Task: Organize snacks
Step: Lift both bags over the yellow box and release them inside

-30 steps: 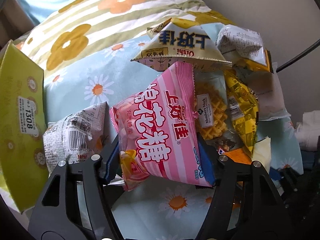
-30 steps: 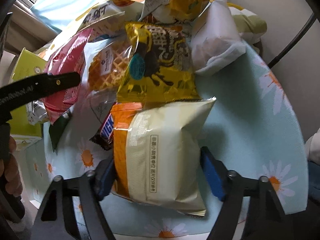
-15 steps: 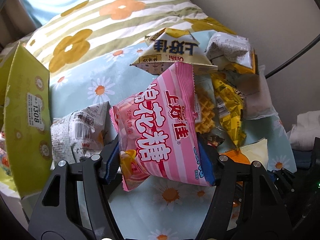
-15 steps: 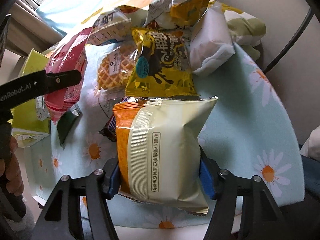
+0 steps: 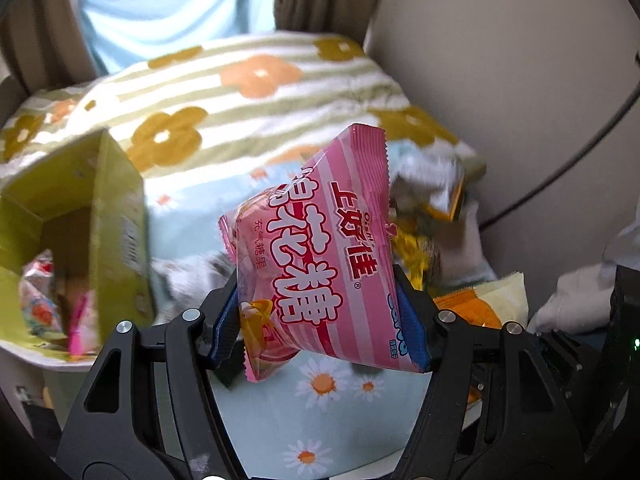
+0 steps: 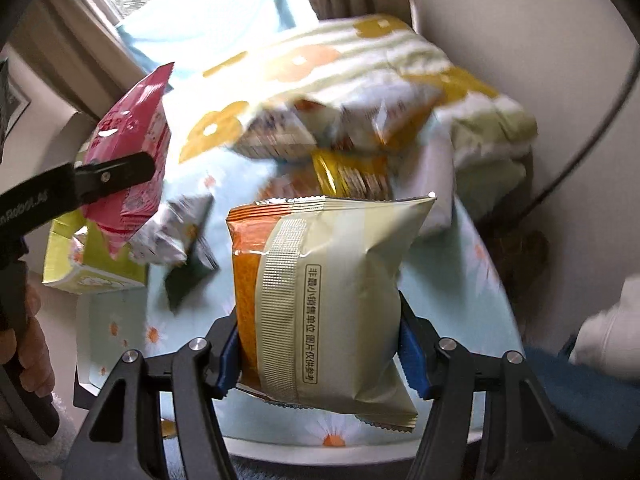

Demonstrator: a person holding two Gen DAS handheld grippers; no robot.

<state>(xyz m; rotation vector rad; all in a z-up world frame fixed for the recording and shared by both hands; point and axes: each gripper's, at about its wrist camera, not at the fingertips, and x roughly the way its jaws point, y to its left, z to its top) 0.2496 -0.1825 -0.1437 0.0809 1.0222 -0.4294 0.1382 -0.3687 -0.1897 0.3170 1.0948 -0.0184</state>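
Both hands full, snacks up off the table.

We've got the left gripper [image 5: 320, 316] clamped on the pink marshmallow bag [image 5: 320, 252], right gripper [image 6: 320, 354] on the cream-and-orange packet [image 6: 320, 292].

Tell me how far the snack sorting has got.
Done: a few packets already lie inside the open yellow-green cardboard box. In hand: left gripper clamps the pink striped marshmallow bag; right gripper clamps the cream-and-orange snack pouch. Left: the blurred pile of packets on the daisy-print cloth.
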